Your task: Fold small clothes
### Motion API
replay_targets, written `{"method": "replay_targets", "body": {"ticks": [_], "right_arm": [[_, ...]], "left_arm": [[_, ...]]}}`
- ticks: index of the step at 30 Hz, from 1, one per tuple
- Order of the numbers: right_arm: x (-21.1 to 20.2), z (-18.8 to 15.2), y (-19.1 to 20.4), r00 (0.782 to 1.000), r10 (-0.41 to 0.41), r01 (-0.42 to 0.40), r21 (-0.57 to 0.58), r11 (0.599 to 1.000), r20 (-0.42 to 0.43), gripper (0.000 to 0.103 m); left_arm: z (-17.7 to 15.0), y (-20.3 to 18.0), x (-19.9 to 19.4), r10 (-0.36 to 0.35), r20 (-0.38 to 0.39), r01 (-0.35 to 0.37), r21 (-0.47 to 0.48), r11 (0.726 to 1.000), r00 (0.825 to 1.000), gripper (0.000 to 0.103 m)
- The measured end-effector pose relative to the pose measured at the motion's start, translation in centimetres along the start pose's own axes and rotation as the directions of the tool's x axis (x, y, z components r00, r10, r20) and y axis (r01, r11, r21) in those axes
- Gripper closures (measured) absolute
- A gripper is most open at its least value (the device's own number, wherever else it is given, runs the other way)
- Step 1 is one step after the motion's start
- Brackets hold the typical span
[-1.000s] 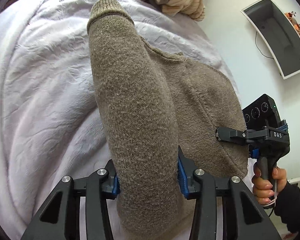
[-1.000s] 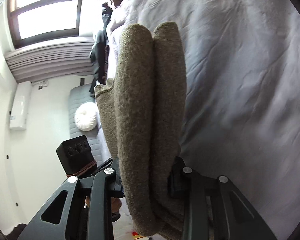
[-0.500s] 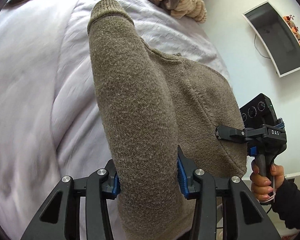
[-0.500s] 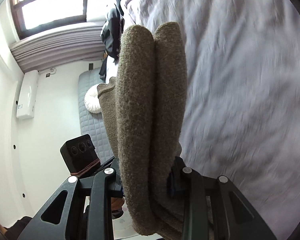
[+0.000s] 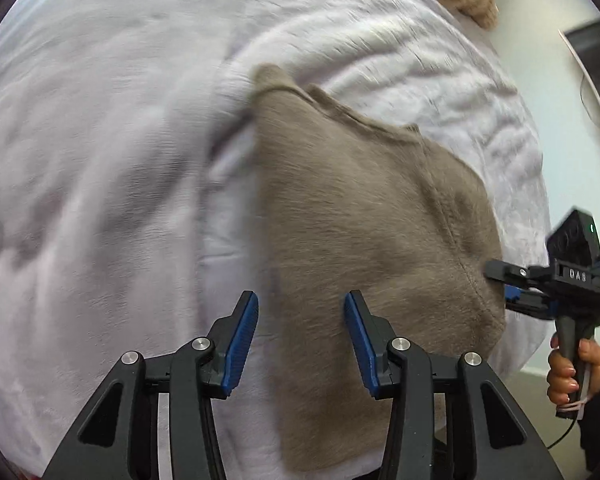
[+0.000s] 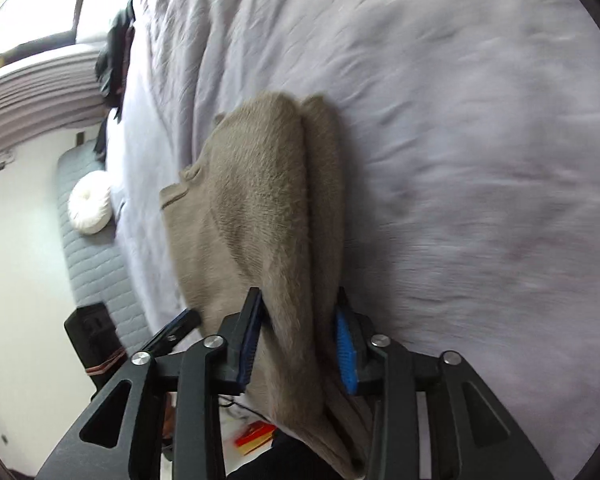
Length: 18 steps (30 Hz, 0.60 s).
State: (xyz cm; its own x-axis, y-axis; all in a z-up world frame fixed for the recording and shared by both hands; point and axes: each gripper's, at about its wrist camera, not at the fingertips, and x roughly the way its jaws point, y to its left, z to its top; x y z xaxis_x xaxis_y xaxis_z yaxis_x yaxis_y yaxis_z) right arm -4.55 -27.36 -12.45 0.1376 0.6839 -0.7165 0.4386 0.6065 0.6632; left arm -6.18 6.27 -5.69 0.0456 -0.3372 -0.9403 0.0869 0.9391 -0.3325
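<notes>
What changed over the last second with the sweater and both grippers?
The sweater, earlier held up between both grippers, has come down flat onto the bed. The left gripper no longer pinches it and stands open above the fabric. The right gripper's jaws have just been opening, with the folded edge between them. Unchanged: the fold itself.

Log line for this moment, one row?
folded sweater on bed | left tongs open over it | right tongs just opening, sweater between
</notes>
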Motion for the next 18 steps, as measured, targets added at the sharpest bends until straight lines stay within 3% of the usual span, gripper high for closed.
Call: {"method": "replay_targets", "body": {"ticks": [4, 10, 12, 13, 18], "right_arm": [[-2.9, -1.3, -1.4, 0.997, -0.052, 0.053, -0.023, 0.998, 0.052, 0.062], [-1.8, -0.9, -1.1, 0.997, -0.055, 0.057, -0.046, 0.997, 0.058, 0.059], [-1.2, -0.9, -0.1, 0.996, -0.043, 0.047, -0.065, 0.997, 0.072, 0.077], [-1.1, -1.1, 1.0, 0.994, -0.067, 0.075, -0.095, 0.993, 0.086, 0.094], [0.7, -0.9, 2.6, 0.948, -0.301, 0.318, -0.249, 0.915, 0.103, 0.094]], "left_arm": [[-0.4, 2.9, -2.0, 0.062, 0.032, -0.062, -0.016, 0.998, 0.998, 0.056], [1.1, 1.6, -1.7, 0.074, 0.067, -0.072, -0.029, 0.997, 0.995, 0.056], [0.9, 1.5, -2.5, 0.074, 0.077, -0.072, -0.02, 0.997, 0.994, 0.056], [0.9, 1.3, -2.5, 0.081, 0.077, -0.081, -0.012, 0.997, 0.994, 0.056], [0.3, 0.1, -0.1, 0.145, 0.029, -0.146, 0.038, 0.989, 0.989, 0.056]]}}
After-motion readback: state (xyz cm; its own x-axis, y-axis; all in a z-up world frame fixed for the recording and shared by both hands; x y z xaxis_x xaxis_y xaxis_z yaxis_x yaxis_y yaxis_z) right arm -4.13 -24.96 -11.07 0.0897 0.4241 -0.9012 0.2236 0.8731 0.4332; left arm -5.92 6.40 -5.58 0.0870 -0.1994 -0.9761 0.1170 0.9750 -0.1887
